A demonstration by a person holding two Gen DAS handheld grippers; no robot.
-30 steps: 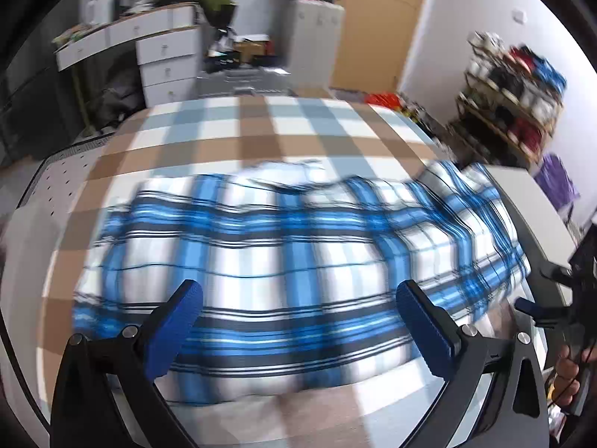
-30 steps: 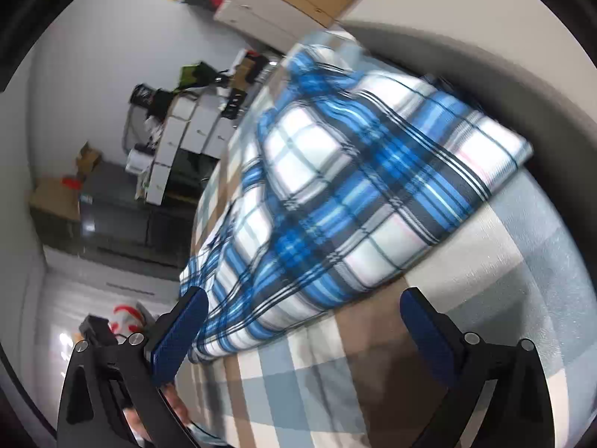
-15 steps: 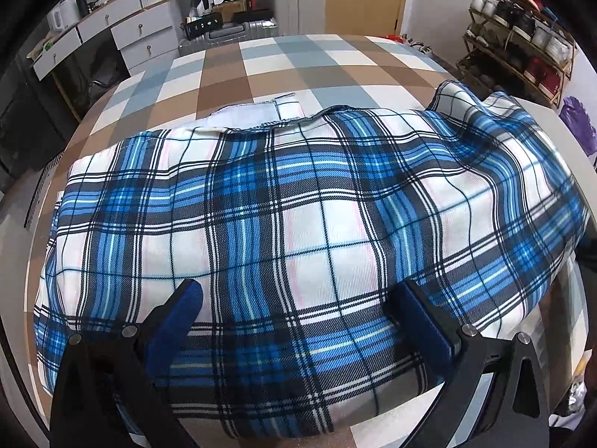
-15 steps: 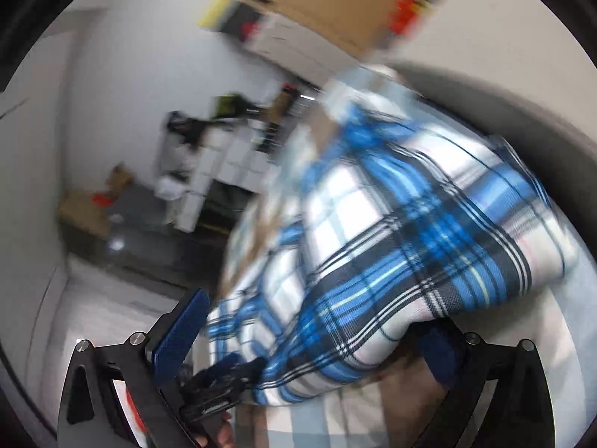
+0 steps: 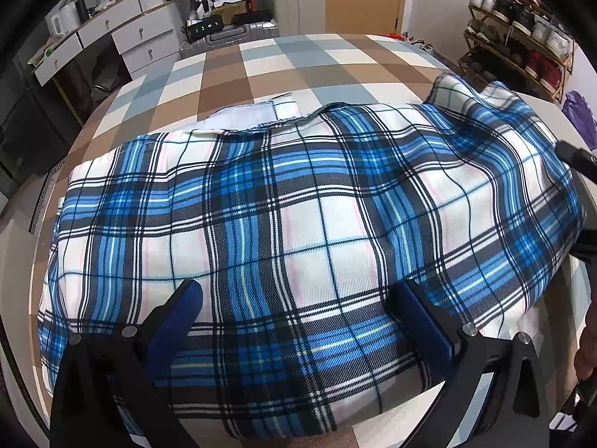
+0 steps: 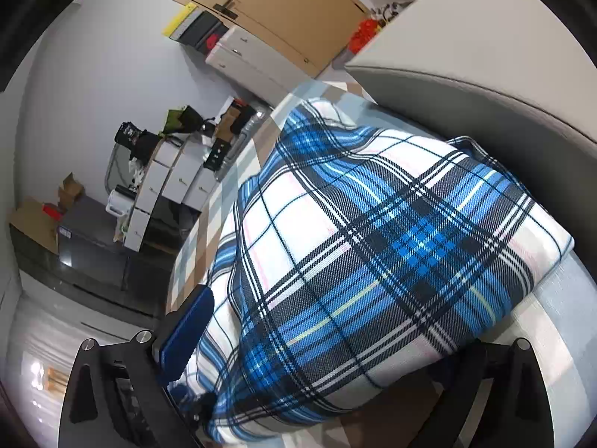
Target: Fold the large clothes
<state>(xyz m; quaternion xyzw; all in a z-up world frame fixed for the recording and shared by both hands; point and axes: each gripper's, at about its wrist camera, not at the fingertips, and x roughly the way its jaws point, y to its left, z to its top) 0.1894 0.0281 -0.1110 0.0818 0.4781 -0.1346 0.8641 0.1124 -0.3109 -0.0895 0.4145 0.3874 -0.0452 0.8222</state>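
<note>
A blue, white and black plaid garment [image 5: 298, 205] lies in a wide band across the checked bedspread [image 5: 298, 59], with a white inner patch [image 5: 246, 115] showing at its far edge. My left gripper [image 5: 296, 295] is open wide, and both blue pads rest on the near part of the cloth. In the right wrist view, the garment's end [image 6: 373, 242] fills the space between the jaws of my right gripper [image 6: 328, 328]. Those jaws are closing and still stand wide. The left pad [image 6: 186, 332] is beside the cloth's edge, and cloth hides the right pad.
White drawers [image 5: 123, 33] and a silver suitcase [image 5: 238, 31] stand beyond the bed's far end. A shoe rack [image 5: 522, 11] is at the far right. A grey padded surface [image 6: 485, 86] borders the bed next to the garment's end. A hand [image 5: 587, 351] shows at the right edge.
The left gripper has come down and closer, so its pads now lie on the garment. The right gripper swung onto the garment's end, and the cloth now covers its right finger.
</note>
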